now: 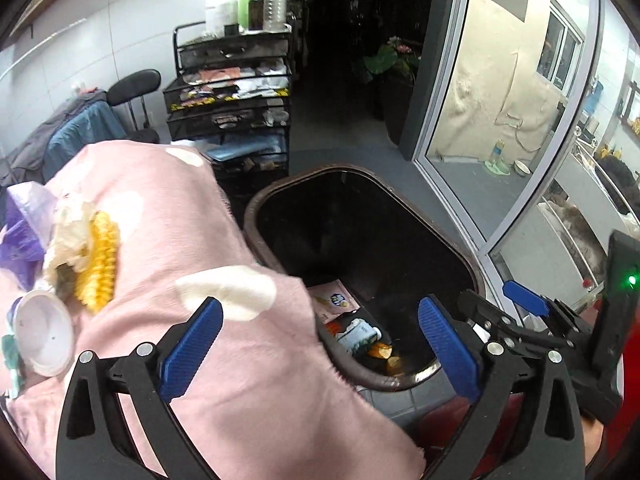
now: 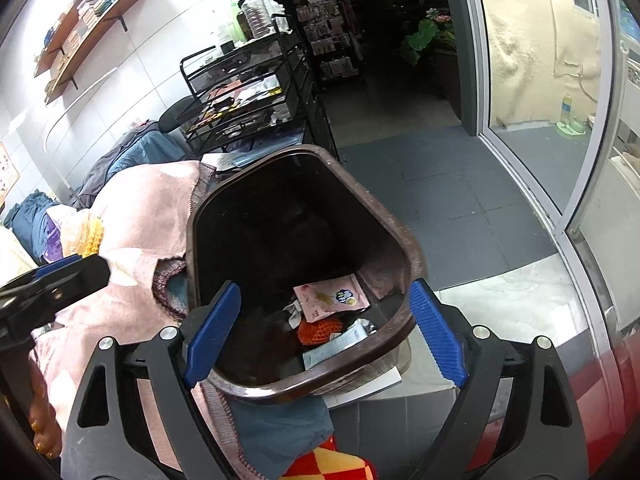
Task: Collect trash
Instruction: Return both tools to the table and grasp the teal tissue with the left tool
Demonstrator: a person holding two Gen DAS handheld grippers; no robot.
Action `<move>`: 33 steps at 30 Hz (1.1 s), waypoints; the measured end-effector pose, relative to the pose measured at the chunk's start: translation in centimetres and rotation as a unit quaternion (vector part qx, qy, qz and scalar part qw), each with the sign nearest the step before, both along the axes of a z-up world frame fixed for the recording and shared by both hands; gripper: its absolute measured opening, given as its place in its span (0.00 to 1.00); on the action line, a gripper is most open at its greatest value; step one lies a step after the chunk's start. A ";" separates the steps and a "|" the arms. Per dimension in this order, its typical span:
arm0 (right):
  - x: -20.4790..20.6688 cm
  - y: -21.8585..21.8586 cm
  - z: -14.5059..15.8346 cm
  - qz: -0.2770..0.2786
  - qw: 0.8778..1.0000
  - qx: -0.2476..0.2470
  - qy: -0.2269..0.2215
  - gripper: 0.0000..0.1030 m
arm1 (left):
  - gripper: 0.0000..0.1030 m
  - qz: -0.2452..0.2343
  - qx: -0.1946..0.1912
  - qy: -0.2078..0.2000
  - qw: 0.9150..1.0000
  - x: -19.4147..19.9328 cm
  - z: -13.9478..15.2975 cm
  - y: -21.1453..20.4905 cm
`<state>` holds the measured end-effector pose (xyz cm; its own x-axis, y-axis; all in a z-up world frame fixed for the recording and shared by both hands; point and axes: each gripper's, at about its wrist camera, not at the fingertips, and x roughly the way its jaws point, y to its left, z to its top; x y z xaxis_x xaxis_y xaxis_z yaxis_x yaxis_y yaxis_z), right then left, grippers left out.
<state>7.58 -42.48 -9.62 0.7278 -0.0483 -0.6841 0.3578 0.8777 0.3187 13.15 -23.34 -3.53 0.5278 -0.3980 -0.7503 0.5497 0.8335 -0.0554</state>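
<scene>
- Trash still to collect lies on the pink blanket (image 1: 208,240), left of the brown bin (image 1: 362,216) in the left wrist view: a yellow corn cob (image 1: 100,260) against a crumpled tissue (image 1: 68,232), a purple wrapper (image 1: 24,232) and a white cup (image 1: 42,330) on its side.
- Left gripper (image 1: 320,344) hangs over the blanket's edge and the bin's near rim, jaws spread wide and nothing between them.
- Judging by looks, the wrapper, tissue and cup are light and crushable; the cob looks firmer and possibly slick, best pinched across its middle. The cup's rim offers a hold.
- Right wrist view: right gripper (image 2: 320,332) hovers above the bin's (image 2: 404,256) open mouth, jaws apart and holding nothing.
- Inside the bin sit a pink packet (image 2: 332,296), an orange mesh piece (image 2: 320,330) and a pale carton (image 2: 336,346).
- Left gripper (image 2: 52,280) shows at this view's left edge, near the corn cob (image 2: 91,236).
</scene>
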 end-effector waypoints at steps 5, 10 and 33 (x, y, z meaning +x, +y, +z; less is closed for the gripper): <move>0.1 1.5 0.4 0.017 1.000 -0.003 -0.003 0.83 | 0.95 0.014 -0.007 -0.001 1.000 -0.5 -0.1 2.6; 0.5 3.5 1.2 0.044 0.999 -0.007 -0.015 0.83 | 0.95 0.043 -0.016 0.003 0.999 -0.6 -0.4 5.8; 4.8 18.8 4.1 0.236 0.971 -0.013 -0.036 0.83 | 0.94 0.239 0.026 -0.005 0.971 1.5 -1.4 25.9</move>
